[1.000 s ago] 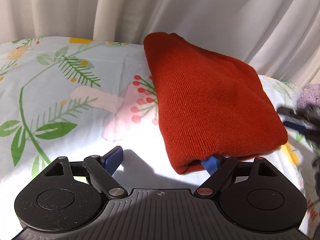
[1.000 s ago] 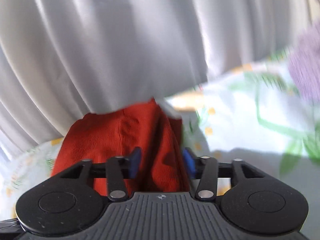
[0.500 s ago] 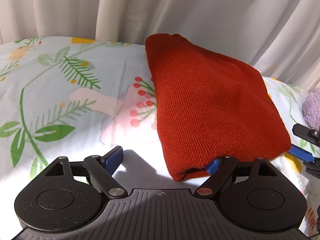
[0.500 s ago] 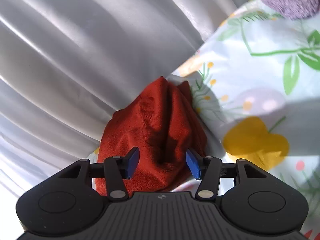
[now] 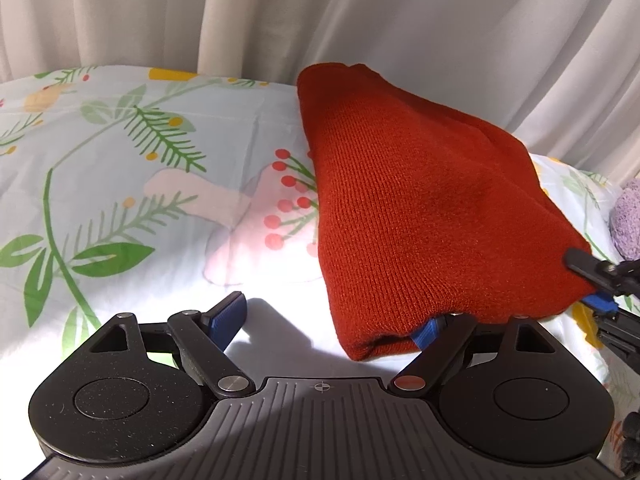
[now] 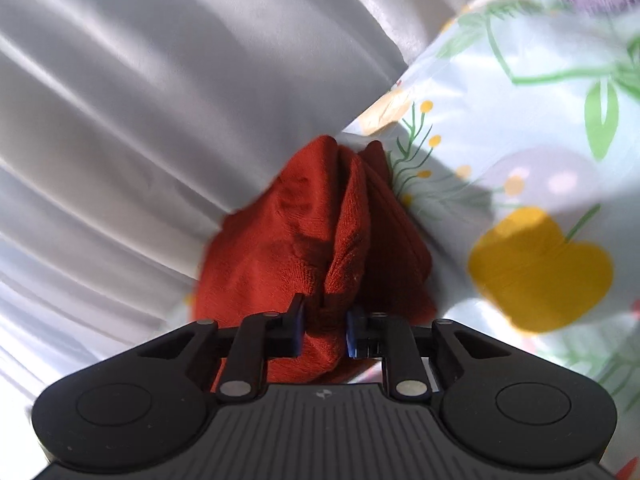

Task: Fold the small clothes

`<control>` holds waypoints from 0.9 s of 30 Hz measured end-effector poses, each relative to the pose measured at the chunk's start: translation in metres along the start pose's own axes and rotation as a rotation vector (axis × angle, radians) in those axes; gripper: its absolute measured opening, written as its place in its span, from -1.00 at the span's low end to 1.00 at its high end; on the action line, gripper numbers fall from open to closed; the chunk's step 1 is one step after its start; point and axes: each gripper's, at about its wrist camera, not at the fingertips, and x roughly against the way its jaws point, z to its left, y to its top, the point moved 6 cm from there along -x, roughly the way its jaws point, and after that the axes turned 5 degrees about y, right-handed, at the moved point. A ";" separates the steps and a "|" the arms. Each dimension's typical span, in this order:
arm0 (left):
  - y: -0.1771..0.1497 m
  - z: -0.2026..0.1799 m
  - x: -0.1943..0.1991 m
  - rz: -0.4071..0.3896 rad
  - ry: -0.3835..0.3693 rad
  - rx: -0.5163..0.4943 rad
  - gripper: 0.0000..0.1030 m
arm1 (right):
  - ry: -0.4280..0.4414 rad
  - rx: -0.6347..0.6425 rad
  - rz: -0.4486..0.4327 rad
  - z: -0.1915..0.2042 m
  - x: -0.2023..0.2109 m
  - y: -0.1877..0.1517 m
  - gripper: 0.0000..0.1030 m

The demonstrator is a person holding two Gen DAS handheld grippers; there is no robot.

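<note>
The right tool [image 6: 323,330] pinches the red hat [image 5: 420,208]. The left tool [image 5: 332,320] is spread wide at the hat's near edge; it should pinch too, then lift evenly.

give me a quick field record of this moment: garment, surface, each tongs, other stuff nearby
garment: red knit hat, lying flat on the bed
surface: floral bedsheet
left tongs: open; right finger tucked under the hat's near edge, left finger bare over the sheet
right tongs: shut on a bunched fold at the hat's other near corner
nearby: purple knit item at the right edge
backdrop: white curtain
</note>
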 end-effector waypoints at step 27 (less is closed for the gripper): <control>0.089 0.037 0.020 -0.133 0.072 0.245 0.76 | 0.026 0.385 0.117 0.078 -0.084 0.028 -0.37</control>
